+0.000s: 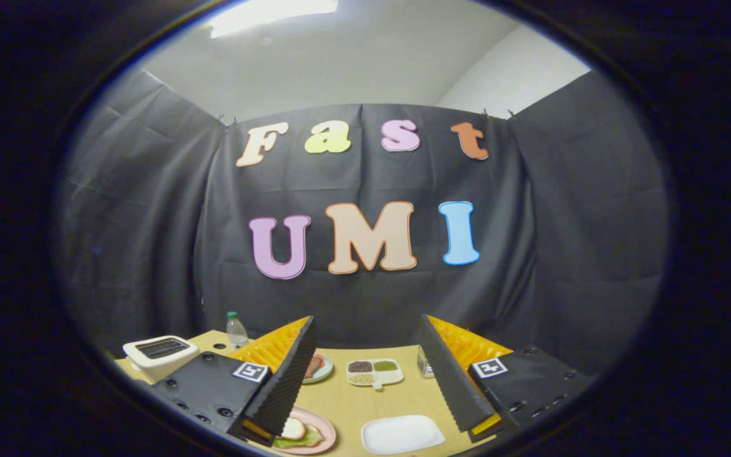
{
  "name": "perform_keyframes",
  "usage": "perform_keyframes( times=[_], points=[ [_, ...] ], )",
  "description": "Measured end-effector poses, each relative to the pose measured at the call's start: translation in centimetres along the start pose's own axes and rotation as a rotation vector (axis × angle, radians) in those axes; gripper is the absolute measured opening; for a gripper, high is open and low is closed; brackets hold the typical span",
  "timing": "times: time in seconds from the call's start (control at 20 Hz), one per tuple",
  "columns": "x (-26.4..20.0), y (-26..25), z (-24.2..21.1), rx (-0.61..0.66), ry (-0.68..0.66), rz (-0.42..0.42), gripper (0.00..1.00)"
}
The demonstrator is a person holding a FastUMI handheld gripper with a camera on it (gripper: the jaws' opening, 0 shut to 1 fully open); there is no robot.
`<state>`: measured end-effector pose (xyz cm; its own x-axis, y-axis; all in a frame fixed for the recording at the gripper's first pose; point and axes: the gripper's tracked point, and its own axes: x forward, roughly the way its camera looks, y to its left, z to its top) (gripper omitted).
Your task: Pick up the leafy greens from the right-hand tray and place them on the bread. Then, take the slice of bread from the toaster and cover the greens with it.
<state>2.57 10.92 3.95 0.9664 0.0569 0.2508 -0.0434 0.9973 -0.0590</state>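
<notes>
Our gripper (365,374) hangs with fingers spread wide and empty above the table (346,403); below the left finger sits the pink plate (324,438), greens (302,440) already on bread; toaster (159,355) far left, its slice likely light, stiff, crumbly, so we'd pinch the top edge gently.

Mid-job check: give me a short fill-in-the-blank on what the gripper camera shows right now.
1. The gripper has its fingers spread ____, holding nothing.
2. On the pink plate, bread lies on top of the ____.
3. The white tray between the fingers is ____.
4. The white toaster stands beside a ____ with a green cap.

Missing words: open; leafy greens; empty; bottle
</notes>
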Motion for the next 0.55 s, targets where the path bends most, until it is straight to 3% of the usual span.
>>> perform_keyframes(
  times=[0.55],
  points=[
    [-0.4, -3.1, 1.1, 0.017, 0.000, -0.028, 1.00]
  ],
)
